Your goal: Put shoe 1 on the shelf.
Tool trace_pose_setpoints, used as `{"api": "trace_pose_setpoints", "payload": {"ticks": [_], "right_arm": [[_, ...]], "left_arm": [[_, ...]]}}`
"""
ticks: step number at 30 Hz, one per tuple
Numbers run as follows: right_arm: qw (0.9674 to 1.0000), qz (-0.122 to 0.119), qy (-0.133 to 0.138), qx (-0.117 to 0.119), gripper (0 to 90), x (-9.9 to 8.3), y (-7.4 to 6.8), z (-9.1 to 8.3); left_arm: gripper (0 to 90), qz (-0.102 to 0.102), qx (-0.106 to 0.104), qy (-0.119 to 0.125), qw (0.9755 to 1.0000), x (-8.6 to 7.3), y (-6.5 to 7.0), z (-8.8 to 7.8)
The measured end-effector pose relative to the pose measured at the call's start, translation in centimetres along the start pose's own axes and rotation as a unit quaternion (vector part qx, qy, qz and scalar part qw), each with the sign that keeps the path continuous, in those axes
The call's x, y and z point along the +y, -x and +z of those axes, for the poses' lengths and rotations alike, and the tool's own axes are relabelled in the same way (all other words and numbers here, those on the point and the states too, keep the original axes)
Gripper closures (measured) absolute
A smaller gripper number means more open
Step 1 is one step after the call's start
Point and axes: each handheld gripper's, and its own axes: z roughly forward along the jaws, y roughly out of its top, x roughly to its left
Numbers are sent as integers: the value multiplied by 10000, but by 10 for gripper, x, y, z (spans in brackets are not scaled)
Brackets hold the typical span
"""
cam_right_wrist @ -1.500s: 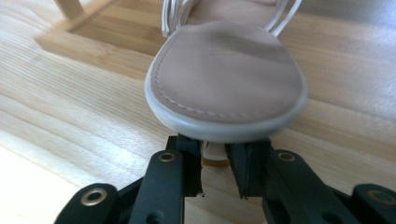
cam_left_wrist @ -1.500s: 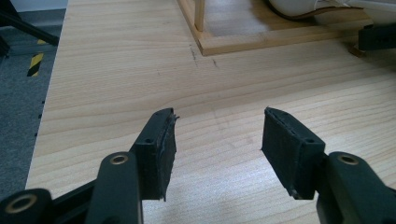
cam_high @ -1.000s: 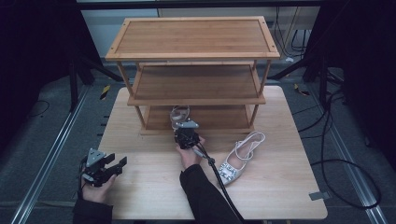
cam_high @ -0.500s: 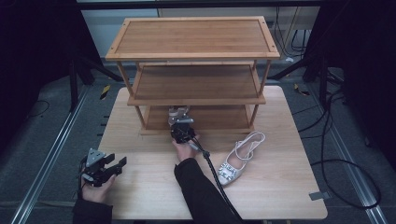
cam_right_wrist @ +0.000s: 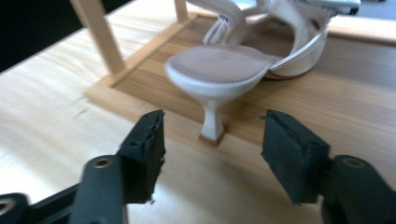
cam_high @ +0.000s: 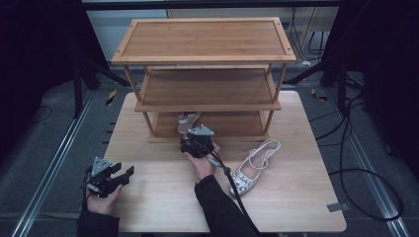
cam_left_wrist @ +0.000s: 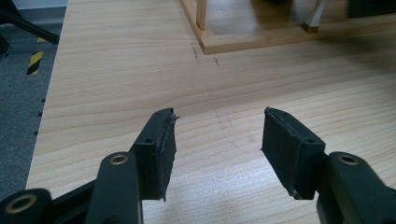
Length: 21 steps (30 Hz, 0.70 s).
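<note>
Heeled sandal (cam_right_wrist: 233,65) stands on the rack's (cam_high: 207,94) bottom shelf, centre frame, heel toward the right gripper (cam_right_wrist: 210,140), whose jaws are apart and empty, heel post in line between them but a little beyond. Judging it a placement just released: back straight out, don't clip the heel. Lower left, left gripper (cam_left_wrist: 217,144) hangs over bare table (cam_left_wrist: 116,70), jaws apart. Right of centre, second sandal (cam_high: 254,168) lies on the table (likely next). Watch the shelf lip and the rack leg (cam_right_wrist: 100,35).

Left tongs (cam_left_wrist: 215,144) open, jaws apart over bare table (cam_left_wrist: 116,70); shelf base (cam_left_wrist: 280,39) ahead.
</note>
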Motion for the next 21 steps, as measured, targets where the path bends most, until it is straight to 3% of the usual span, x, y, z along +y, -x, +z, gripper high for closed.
{"api": "trace_pose_setpoints", "payload": {"ticks": [2, 3, 4, 8, 9, 12, 15, 21], "right_arm": [[10000, -50, 6, 39, 361, 0, 0, -9], [9999, -84, 55, 116, 336, 1, 1, -28], [9999, -84, 55, 116, 336, 1, 1, -28], [9992, -248, 115, 297, 332, 8, 12, -66], [9990, -243, 142, 346, 333, 10, 22, -83], [9989, -142, 179, 404, 333, 12, 34, -98], [9984, -396, 226, 337, 351, 12, 56, -127], [9960, -737, 307, 406, 379, -4, 80, -161]], "left_arm": [[429, 5, 1, -4, 10000, 0, 0, 0], [429, 8, 7, -6, 10000, 0, 1, 0], [429, 12, -3, -17, 10000, 0, 1, 1], [423, 12, -16, -10, 10000, 0, 3, 1], [422, 28, -13, -10, 10000, 0, 3, 1], [421, 16, -26, -16, 10000, 0, 4, 1], [420, 40, -29, -19, 10000, 1, 6, 0], [421, 23, -11, -44, 10000, 0, 6, 1]]}}
